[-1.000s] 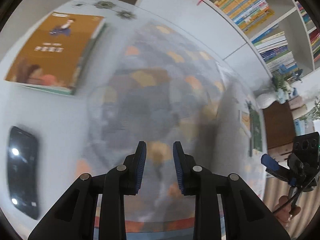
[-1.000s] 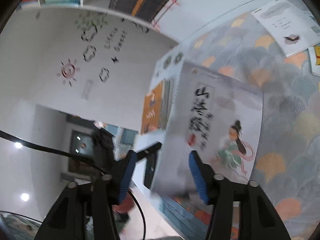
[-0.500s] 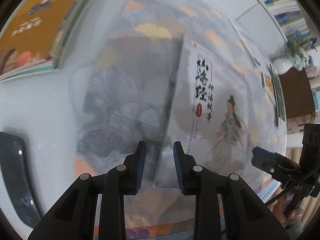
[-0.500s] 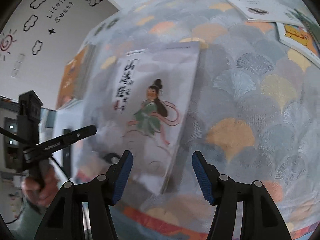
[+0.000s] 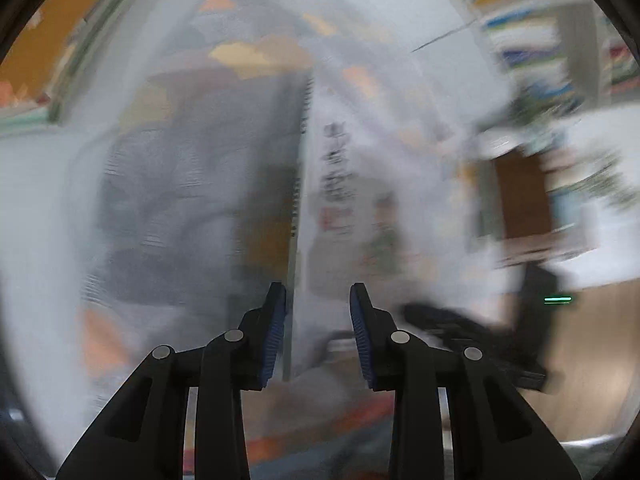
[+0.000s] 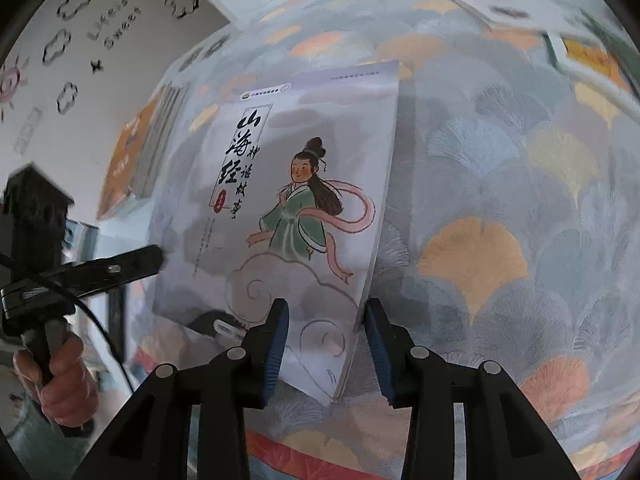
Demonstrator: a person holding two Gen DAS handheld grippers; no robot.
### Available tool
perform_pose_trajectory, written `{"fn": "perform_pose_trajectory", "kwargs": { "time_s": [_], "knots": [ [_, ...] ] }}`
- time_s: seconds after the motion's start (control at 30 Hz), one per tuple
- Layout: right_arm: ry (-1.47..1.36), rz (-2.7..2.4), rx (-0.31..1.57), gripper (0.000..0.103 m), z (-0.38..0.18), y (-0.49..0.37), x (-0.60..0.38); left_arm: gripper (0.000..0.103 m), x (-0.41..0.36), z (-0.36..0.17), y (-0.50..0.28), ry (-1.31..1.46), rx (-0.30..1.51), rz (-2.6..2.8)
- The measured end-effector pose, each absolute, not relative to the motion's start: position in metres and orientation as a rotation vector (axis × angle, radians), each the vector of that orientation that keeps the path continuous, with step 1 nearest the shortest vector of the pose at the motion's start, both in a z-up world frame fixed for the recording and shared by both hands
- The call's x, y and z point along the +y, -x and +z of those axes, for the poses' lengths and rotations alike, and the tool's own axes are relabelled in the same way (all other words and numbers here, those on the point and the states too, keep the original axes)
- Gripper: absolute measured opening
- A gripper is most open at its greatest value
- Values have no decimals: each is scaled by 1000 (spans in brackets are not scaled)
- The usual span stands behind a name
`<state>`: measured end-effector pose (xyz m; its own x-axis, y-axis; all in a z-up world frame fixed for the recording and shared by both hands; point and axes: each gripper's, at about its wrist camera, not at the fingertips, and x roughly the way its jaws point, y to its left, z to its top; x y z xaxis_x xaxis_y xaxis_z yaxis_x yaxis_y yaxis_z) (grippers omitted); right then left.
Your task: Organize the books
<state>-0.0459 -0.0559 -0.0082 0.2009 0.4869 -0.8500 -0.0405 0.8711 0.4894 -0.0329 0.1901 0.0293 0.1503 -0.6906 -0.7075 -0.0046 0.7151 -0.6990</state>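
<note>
Early stage: one book being picked up, others not yet gathered.
Patterned mat [image 6: 500,200] has loose books far right; orange book [image 6: 132,152] far left. Pale book [image 6: 304,208], mid-mat: right gripper [image 6: 326,344] has just been closing around its near corner, pads not visibly pressing; left gripper [image 5: 316,332] slightly apart at its spine.

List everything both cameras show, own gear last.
illustrated book: one, pale lilac, centre of the cloth.
patterned cloth: one, grey with orange and yellow fans, under the books.
orange books: small stack, count unclear, left of the illustrated book.
white booklet: one, far edge.
yellow-covered book: one, far right.
bookshelf: one, white, blurred.
left gripper: black, blue pads, jaws apart over the book's spine.
right gripper: black, blue pads, jaws just closing, book's near corner between them, not yet pressed.
hand: one, holding the left gripper.
</note>
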Motion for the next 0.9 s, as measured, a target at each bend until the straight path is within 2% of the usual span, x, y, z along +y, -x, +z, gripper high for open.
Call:
{"fn": "perform_pose_trajectory", "kwargs": {
  "time_s": [0.07,0.17,0.2,0.23,0.27,0.4,0.53,0.9],
  "knots": [
    [-488,405,1334,39,-11,46,-65,28,189,33,33,712,1335,-596],
    [-582,429,1344,39,-16,43,-75,28,168,28,31,571,1369,-549],
    [-604,436,1346,39,-18,43,-78,22,158,23,30,523,1388,-528],
    [-616,440,1348,39,-19,43,-79,9,151,21,31,484,1396,-511],
    [-630,444,1351,39,-20,42,-81,7,145,20,32,461,1396,-508],
    [-686,461,1385,41,-22,39,-93,7,135,28,35,520,1352,-553],
    [-848,490,1368,58,-22,39,-124,7,139,31,25,695,1343,-629],
    [-1163,578,1350,59,-48,42,-149,7,146,25,16,1001,1324,-688]
  ]
}}
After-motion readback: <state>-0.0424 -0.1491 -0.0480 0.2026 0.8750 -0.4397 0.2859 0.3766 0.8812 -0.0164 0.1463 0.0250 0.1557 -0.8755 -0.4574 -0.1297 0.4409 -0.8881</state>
